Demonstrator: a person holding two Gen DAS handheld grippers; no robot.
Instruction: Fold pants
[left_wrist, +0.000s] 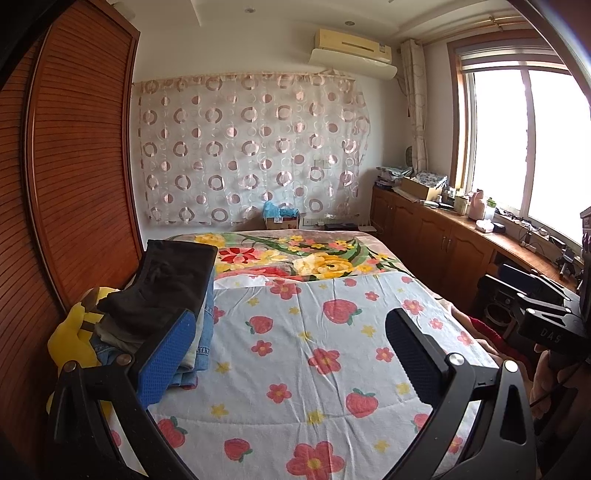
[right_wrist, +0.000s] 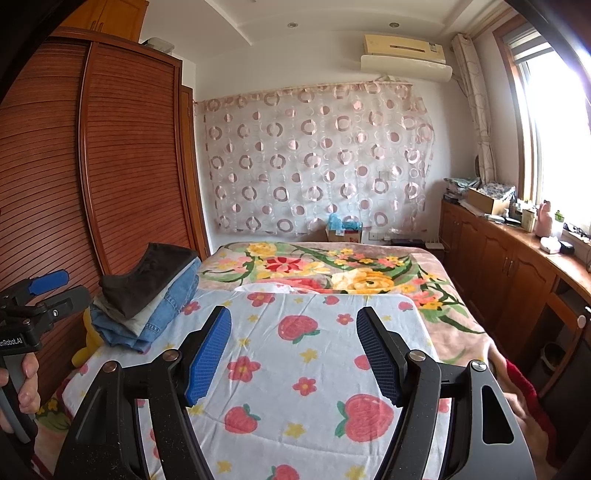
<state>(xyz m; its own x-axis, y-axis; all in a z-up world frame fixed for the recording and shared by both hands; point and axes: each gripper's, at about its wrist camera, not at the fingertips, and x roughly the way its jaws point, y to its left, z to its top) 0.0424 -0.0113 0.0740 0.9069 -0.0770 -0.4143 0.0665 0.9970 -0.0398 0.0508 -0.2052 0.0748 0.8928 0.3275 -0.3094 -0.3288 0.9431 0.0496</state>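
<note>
- Filling most of both views is the bed (left_wrist: 369, 254), its far half under a big floral blanket (right_wrist: 332, 269), its near half under a white quilt (left_wrist: 303, 354) printed with strawberries and small flowers.
- The louvred wooden wardrobe (right_wrist: 122, 166) stands along the bed's left edge, and a circle-patterned curtain (left_wrist: 251, 147) hangs on the wall past the far edge.
- The pants lie in a folded stack (right_wrist: 147, 306) on the bed's left edge, about midway along it: a dark brown pair (left_wrist: 166, 284) on top, pale cloth under it, blue denim (right_wrist: 173, 299) at the bottom.
- A yellow plush toy (left_wrist: 74, 328) sits against the near side of that stack, partly under it, at the same left edge.
- My left gripper (left_wrist: 291, 354) hangs above the quilt, spread wide with nothing between its pads; its blue left pad (left_wrist: 166, 354) overlaps the stack in view, but I cannot tell whether it touches.
- My right gripper (right_wrist: 293, 354) also stands wide over the quilt near the bed's near edge, gripping nothing.
- My left hand (right_wrist: 26, 380) wraps the other tool's handle.
</note>
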